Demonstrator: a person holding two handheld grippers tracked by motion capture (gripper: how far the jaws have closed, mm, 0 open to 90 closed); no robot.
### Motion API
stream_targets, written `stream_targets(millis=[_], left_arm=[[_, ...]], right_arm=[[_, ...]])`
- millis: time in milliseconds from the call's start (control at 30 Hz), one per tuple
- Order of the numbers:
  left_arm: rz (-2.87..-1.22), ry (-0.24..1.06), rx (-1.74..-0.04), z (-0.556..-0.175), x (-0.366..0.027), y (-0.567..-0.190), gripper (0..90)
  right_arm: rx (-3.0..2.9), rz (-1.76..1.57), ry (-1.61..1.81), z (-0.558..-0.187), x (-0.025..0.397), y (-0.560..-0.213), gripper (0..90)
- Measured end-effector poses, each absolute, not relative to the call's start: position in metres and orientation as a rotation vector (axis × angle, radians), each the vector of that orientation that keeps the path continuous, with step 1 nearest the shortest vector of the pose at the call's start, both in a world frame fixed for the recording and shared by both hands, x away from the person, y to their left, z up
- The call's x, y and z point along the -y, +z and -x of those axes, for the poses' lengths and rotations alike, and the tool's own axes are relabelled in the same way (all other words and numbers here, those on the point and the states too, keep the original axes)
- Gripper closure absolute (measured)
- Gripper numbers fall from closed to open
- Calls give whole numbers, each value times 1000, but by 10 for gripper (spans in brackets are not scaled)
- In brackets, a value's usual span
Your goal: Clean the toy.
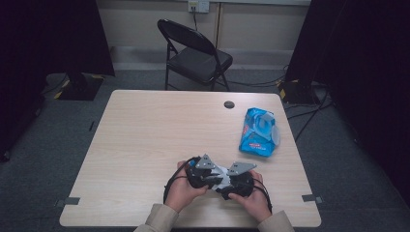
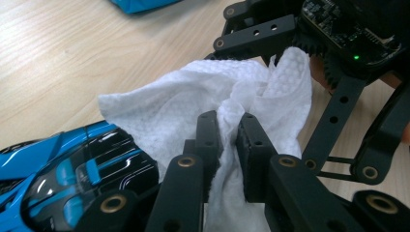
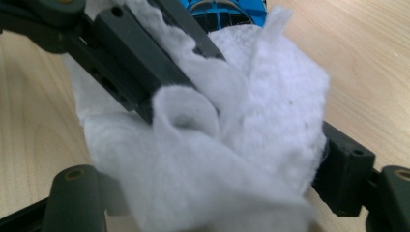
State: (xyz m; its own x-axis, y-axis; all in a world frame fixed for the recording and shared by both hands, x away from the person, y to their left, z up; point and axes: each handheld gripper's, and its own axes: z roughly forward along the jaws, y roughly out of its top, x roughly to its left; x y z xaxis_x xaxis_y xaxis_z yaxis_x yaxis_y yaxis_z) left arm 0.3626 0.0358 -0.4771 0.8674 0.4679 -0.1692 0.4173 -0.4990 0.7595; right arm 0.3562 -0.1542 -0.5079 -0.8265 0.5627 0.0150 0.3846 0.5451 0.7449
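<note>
Left gripper (image 2: 227, 128) clamped on white wipe (image 2: 193, 104), blue toy car (image 2: 72, 169) just beside. Right gripper (image 1: 237, 182) touching same wipe near table's (image 1: 145, 135) front edge; jaw state unclear, wipe covering. Blue wipes pack (image 1: 259, 131) well apart, far right.

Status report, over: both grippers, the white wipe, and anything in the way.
Left gripper shut on white wipe. Right gripper also on the wipe, grip unclear. Blue toy car beside the wipe. Wipes pack far right, clear of the work.

Dimpled white paper wipe (image 2: 193, 104); glossy plastic toy car (image 2: 72, 179).
</note>
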Motion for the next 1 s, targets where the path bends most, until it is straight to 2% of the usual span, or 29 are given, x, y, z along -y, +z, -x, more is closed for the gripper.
stream_targets(millis=[367, 600, 1000], left_arm=[[-2135, 83, -699, -368, -52, -474, 818], [-2152, 141, -709, -369, -58, -472, 818], [-2106, 137, -789, -377, -77, -475, 812]], right_arm=[[-2555, -798, 1151, -356, 154, -508, 247], [-2555, -797, 1151, -356, 154, -508, 247], [-2555, -798, 1151, -356, 154, -508, 247]])
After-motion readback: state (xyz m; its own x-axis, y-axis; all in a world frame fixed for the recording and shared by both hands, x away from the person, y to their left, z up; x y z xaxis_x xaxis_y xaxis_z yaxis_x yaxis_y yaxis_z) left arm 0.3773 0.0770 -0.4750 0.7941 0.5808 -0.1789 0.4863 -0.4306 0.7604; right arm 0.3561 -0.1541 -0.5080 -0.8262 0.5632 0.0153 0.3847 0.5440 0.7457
